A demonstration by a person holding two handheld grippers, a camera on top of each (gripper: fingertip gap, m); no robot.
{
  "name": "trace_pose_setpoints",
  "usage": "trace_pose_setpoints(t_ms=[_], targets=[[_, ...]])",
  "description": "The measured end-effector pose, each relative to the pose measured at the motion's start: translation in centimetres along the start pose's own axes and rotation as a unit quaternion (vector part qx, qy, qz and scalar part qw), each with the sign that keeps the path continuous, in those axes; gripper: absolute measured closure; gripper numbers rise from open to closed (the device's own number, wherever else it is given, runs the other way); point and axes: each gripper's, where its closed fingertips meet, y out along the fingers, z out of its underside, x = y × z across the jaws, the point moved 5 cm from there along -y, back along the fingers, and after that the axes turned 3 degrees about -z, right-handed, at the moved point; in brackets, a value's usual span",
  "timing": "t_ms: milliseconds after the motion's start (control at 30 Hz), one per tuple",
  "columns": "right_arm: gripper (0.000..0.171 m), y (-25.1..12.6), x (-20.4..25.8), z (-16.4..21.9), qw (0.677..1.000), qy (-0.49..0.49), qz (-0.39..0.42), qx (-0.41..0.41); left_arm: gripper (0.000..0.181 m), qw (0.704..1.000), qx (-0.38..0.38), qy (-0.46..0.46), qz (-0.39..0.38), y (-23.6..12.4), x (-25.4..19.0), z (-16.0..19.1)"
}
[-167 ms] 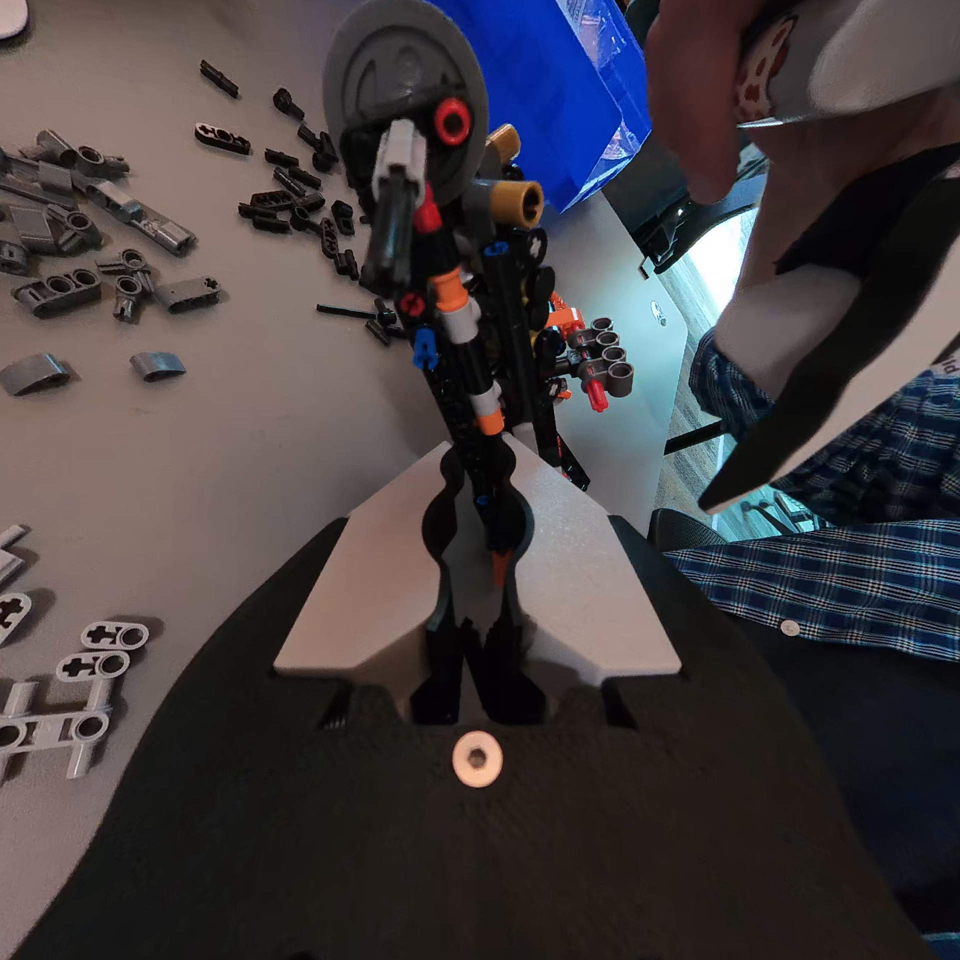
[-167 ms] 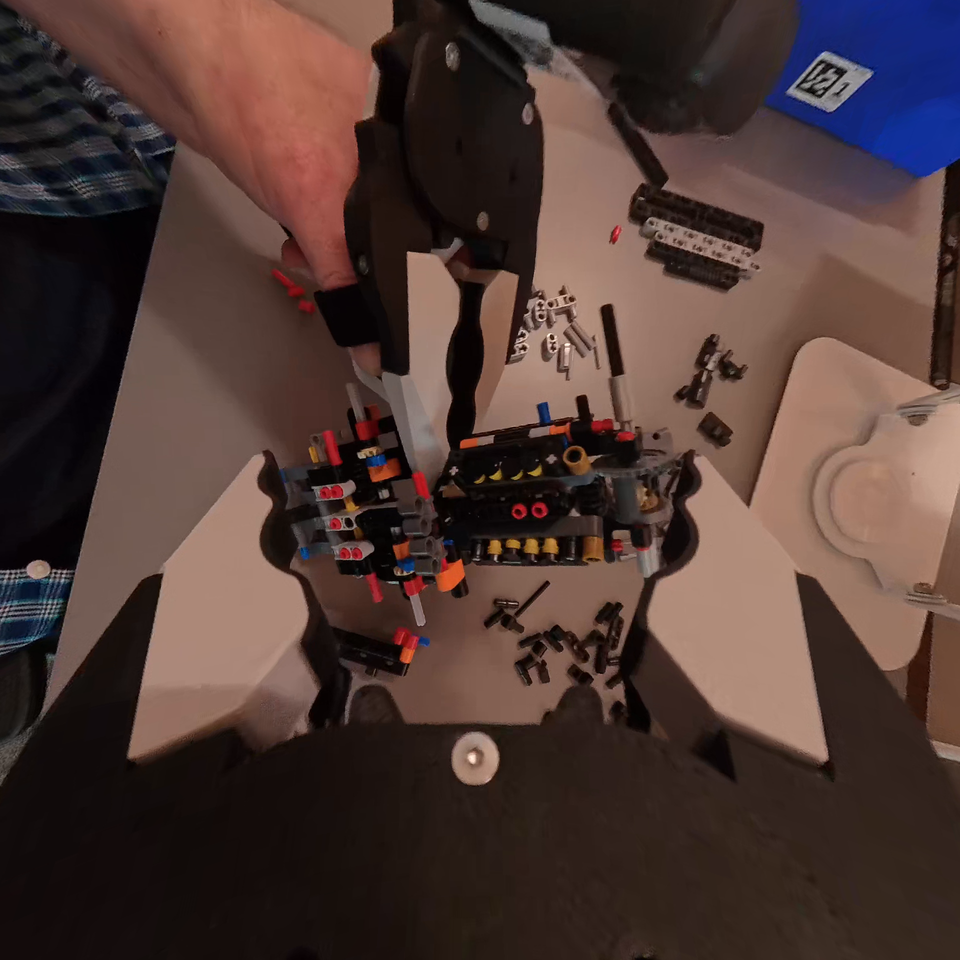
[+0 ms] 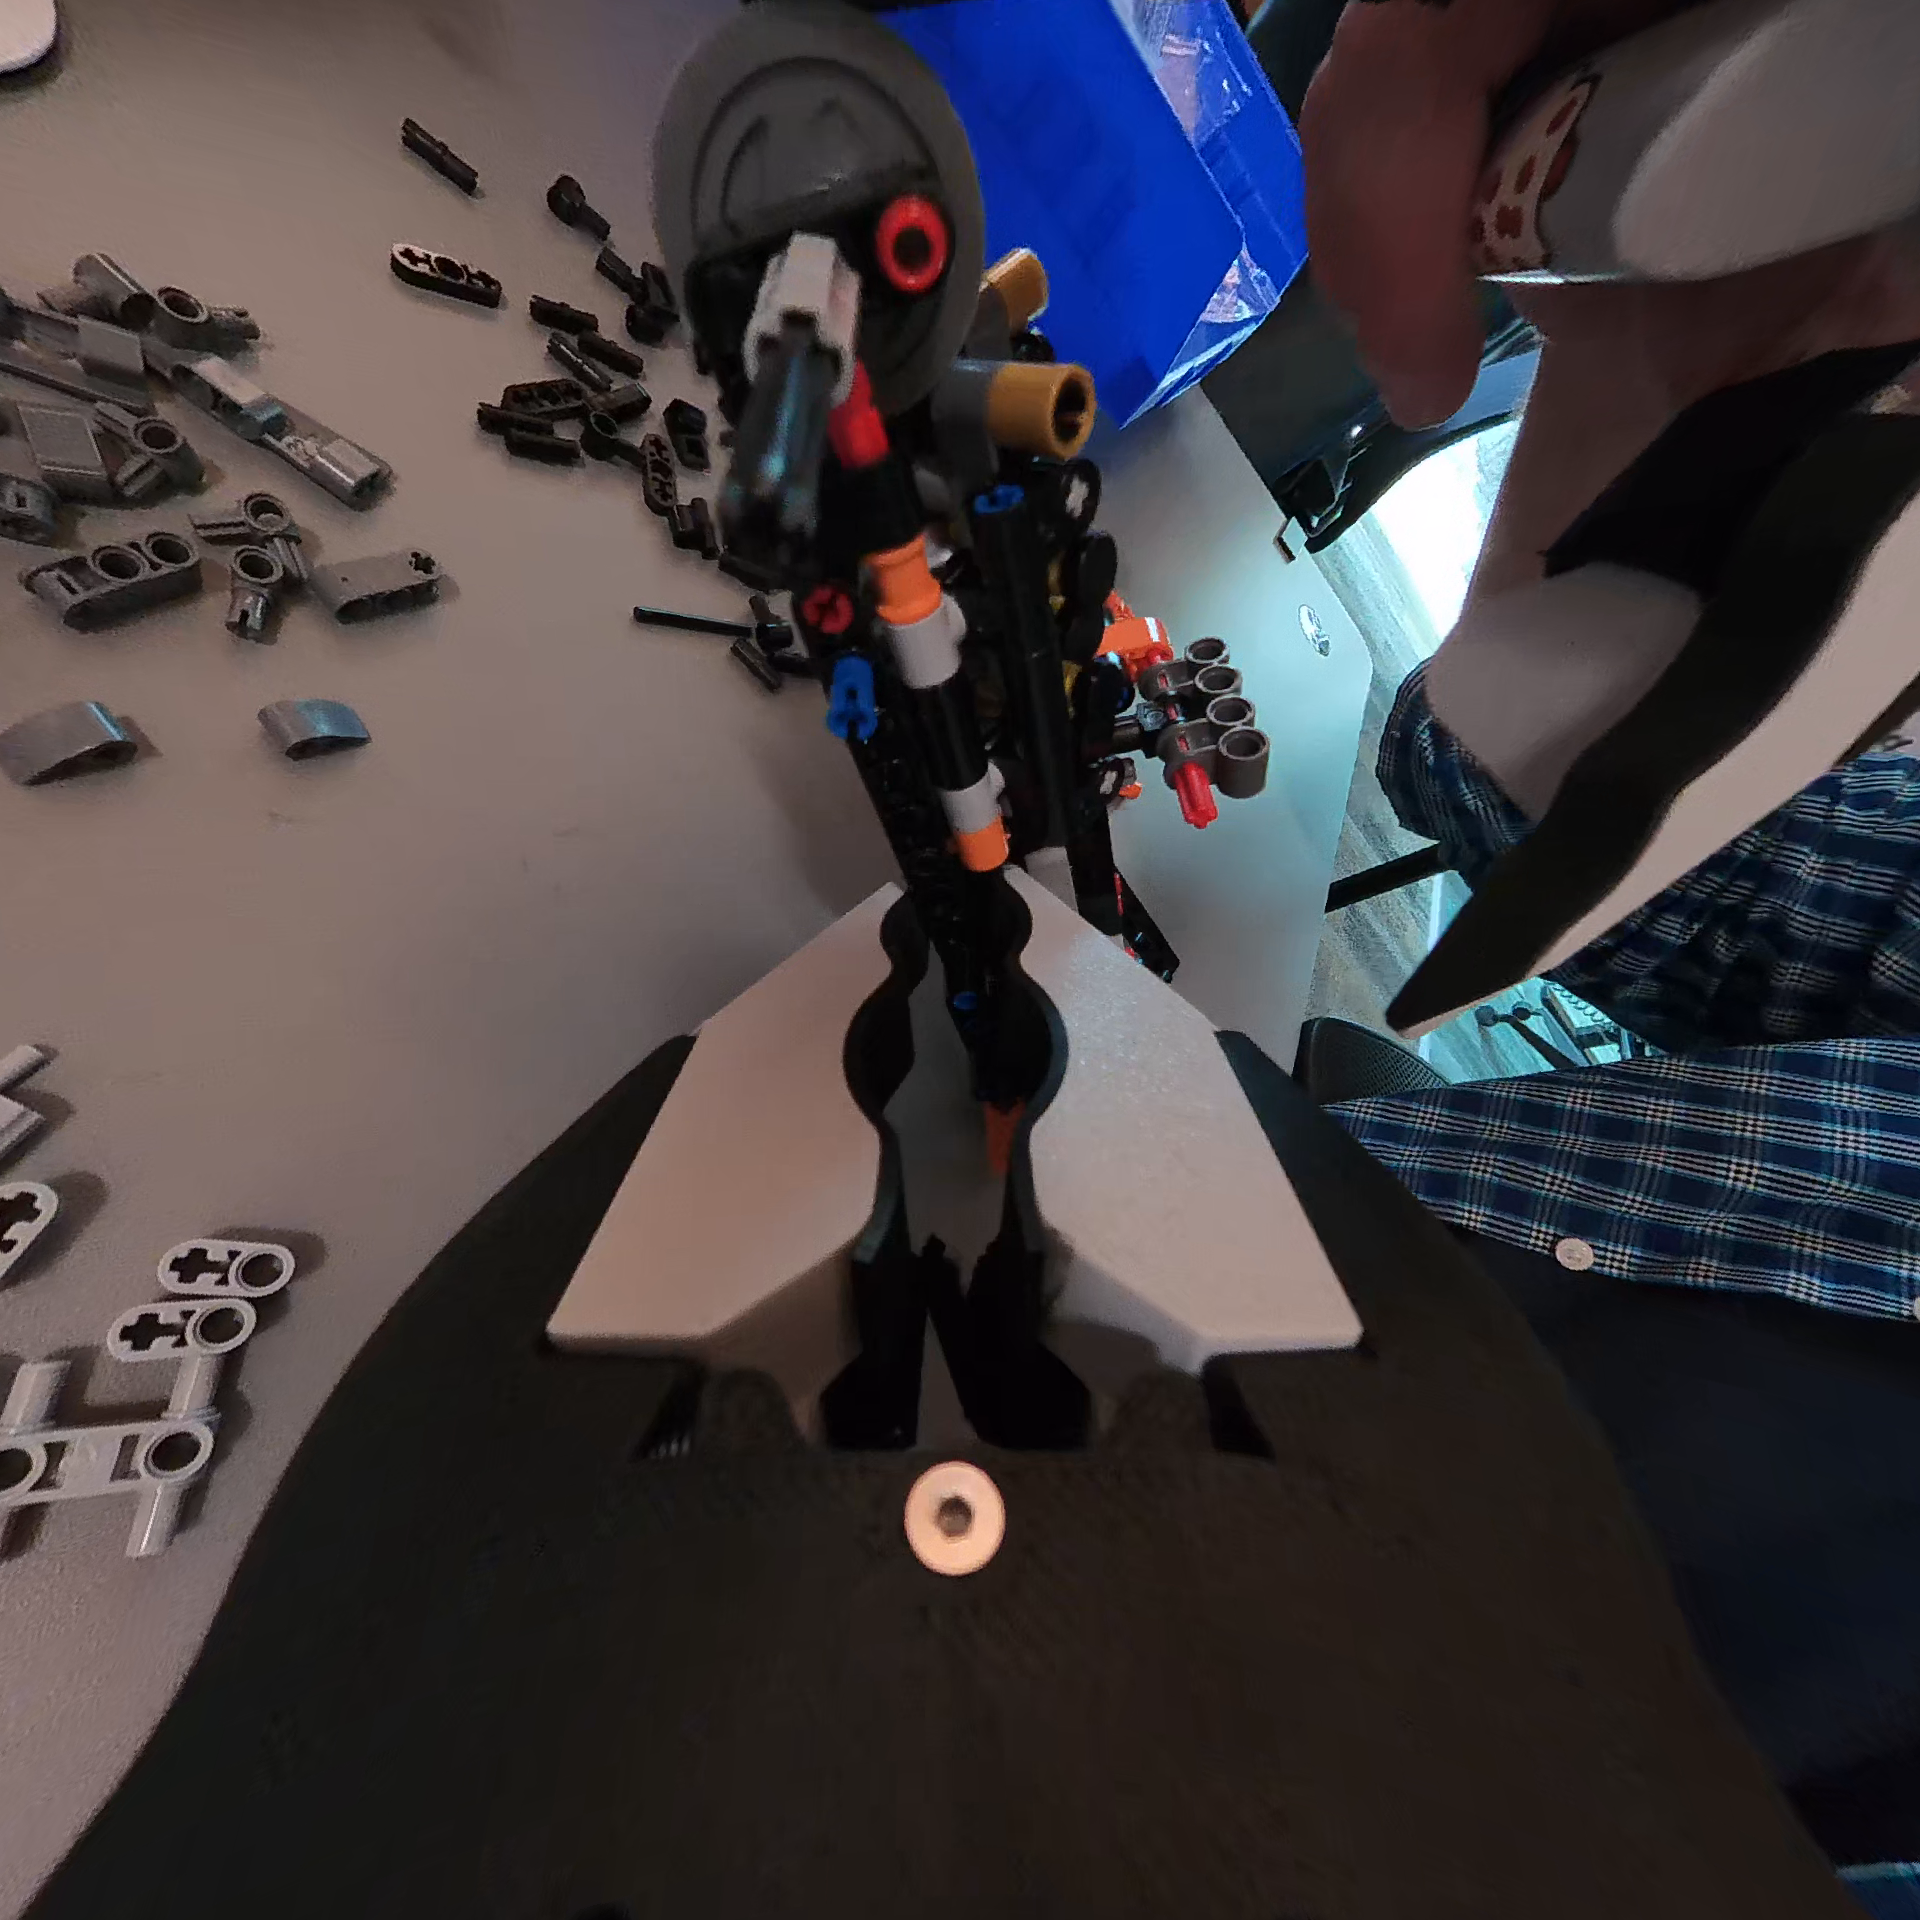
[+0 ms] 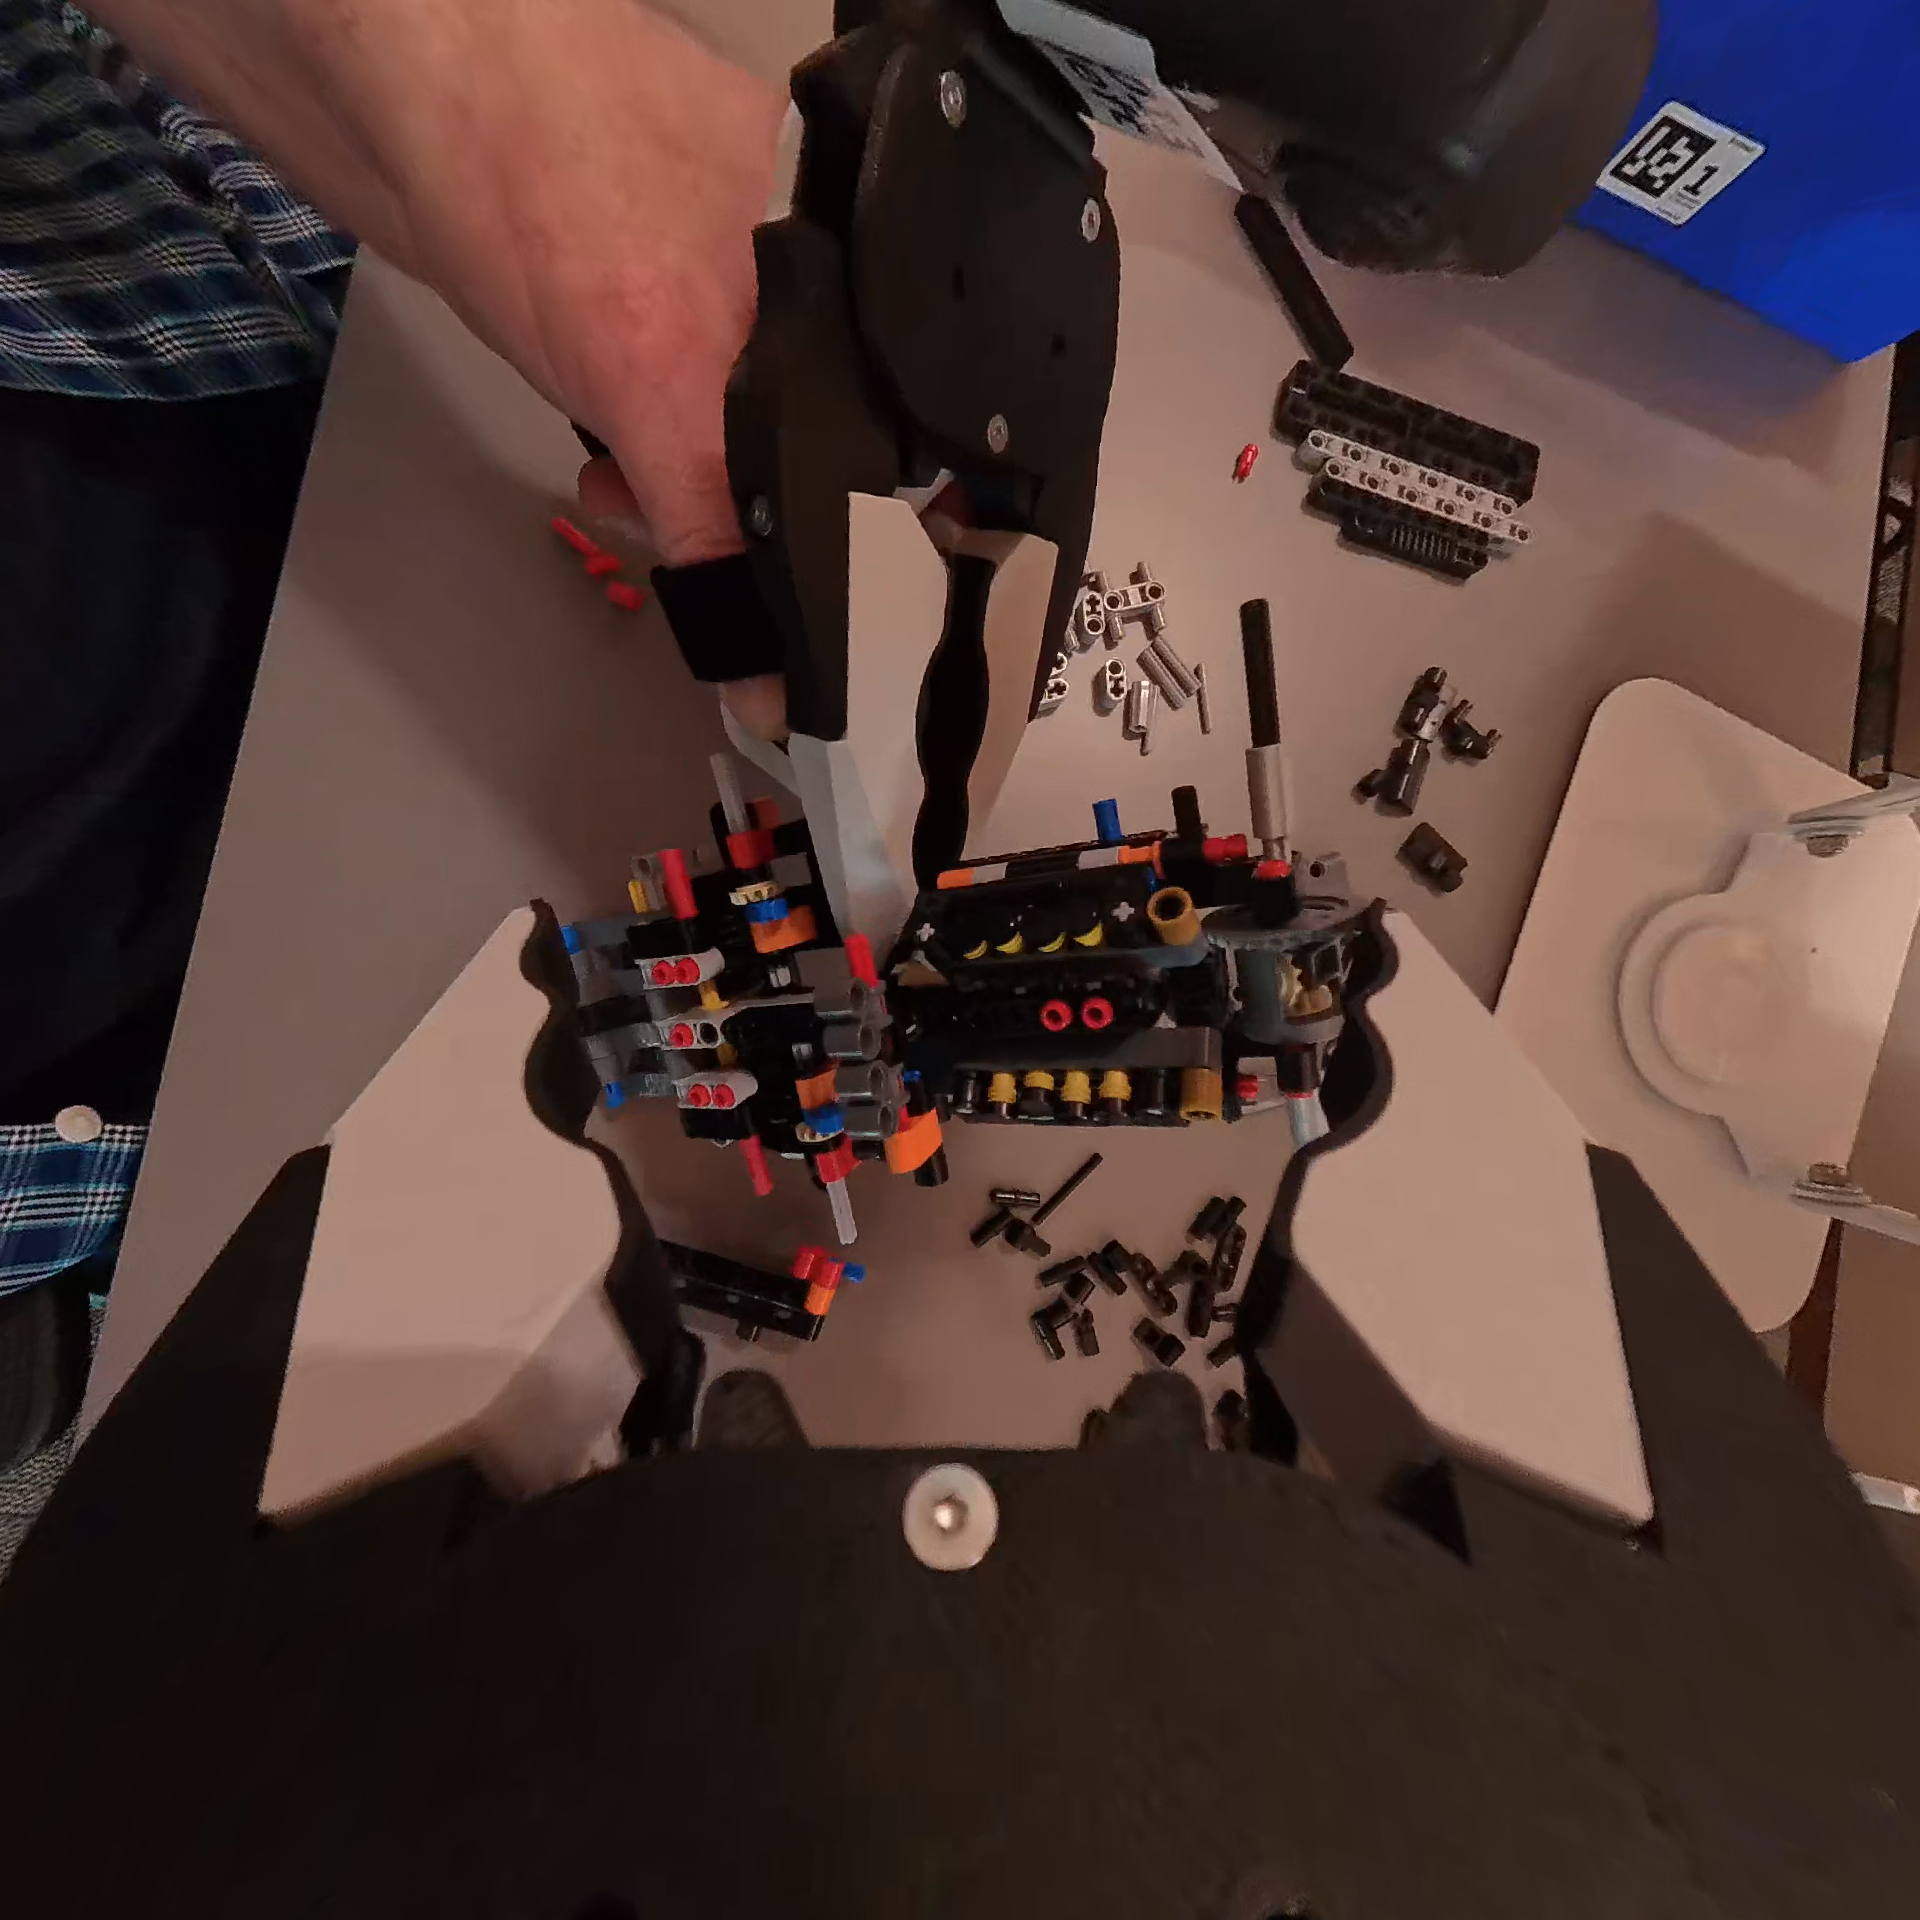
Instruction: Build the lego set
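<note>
The lego assembly (image 3: 935,727) is a long black frame with red, orange, blue and yellow pins and a grey disc (image 3: 821,135) at its far end. My left gripper (image 3: 961,935) is shut on one of its black beams and holds it above the table. In the right wrist view the assembly (image 4: 1039,997) lies crosswise, with the left gripper (image 4: 894,873) reaching down onto its middle. My right gripper (image 4: 956,935) is wide open; its fingertips (image 4: 540,935) frame the two ends of the assembly. In the left wrist view a right gripper finger (image 3: 1558,779) stands apart to the right.
Loose black pins (image 4: 1143,1288) and a small black sub-assembly (image 4: 748,1294) lie under the assembly. Grey connectors (image 3: 156,1351) and dark grey parts (image 3: 114,571) lie left. Stacked beams (image 4: 1403,468), a blue bin (image 4: 1766,260) and a white stand (image 4: 1714,987) are at the back and right. Some 6 cm of space lies between my two pairs of fingers.
</note>
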Motion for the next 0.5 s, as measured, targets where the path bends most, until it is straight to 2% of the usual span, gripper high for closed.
trace_pose_setpoints(t_ms=[167,333,500], targets=[[0.046,-0.2,1.0,0.7,1.000,-0.003,-0.017,0.020,0.172,1.000,0.002,-0.001,-0.003,0.0,0.3,0.2],[0.023,-0.2,-0.1,0.2,1.000,0.000,0.014,0.003,0.173,1.000,-0.001,0.001,0.001,0.0,0.1,0.1],[0.028,0.4,0.1,0.2,1.000,-0.016,0.006,0.015,0.173,1.000,-0.001,0.004,-0.001,0.0,0.0,0.1]])
